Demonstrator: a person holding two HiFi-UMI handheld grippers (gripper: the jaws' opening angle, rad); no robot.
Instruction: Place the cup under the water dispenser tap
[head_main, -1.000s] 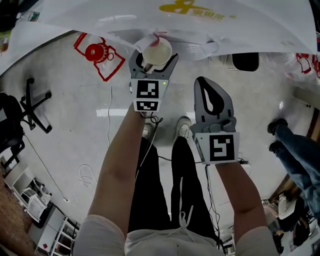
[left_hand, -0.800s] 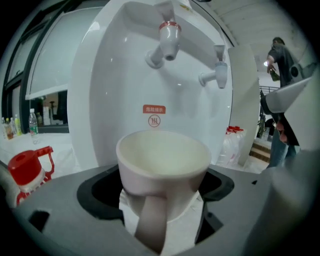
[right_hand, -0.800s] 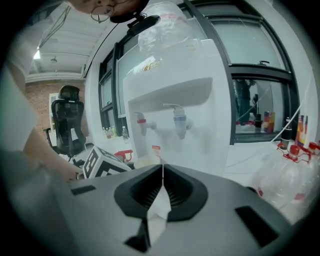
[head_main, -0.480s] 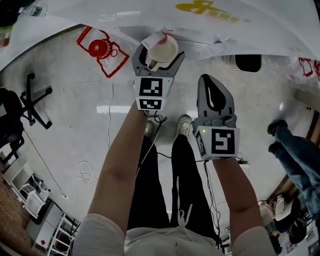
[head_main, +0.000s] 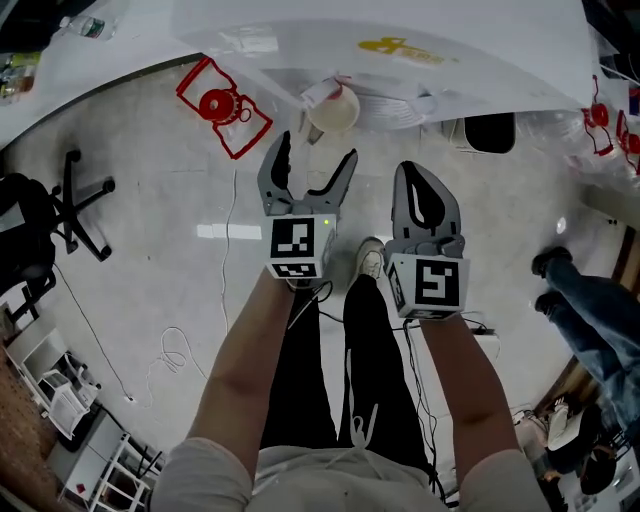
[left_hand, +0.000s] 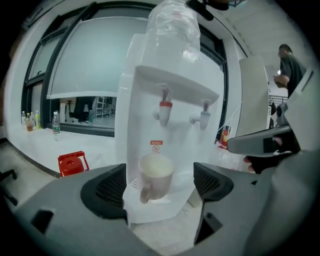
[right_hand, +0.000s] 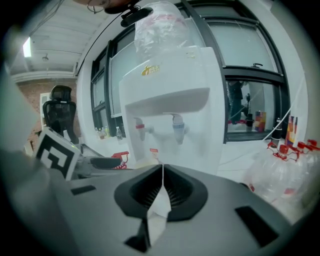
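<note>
Head view first: the left gripper (head_main: 317, 152) hangs just short of the water dispenser (head_main: 420, 45), jaws spread wide with nothing in them, and the cup (head_main: 335, 108) stands beyond the tips. The right gripper (head_main: 418, 175) sits beside it, pinched closed. Left gripper view: the cup sits alone on the drip tray (left_hand: 182, 176), roughly beneath the red tap (left_hand: 164, 111), its handle (left_hand: 145, 193) turned toward the left jaw, and neither pad touches it. Placing looks done to me, so I'd pull straight back with the jaws kept wide, so as not to clip that handle. Right gripper view: the jaws meet, holding nothing.
</note>
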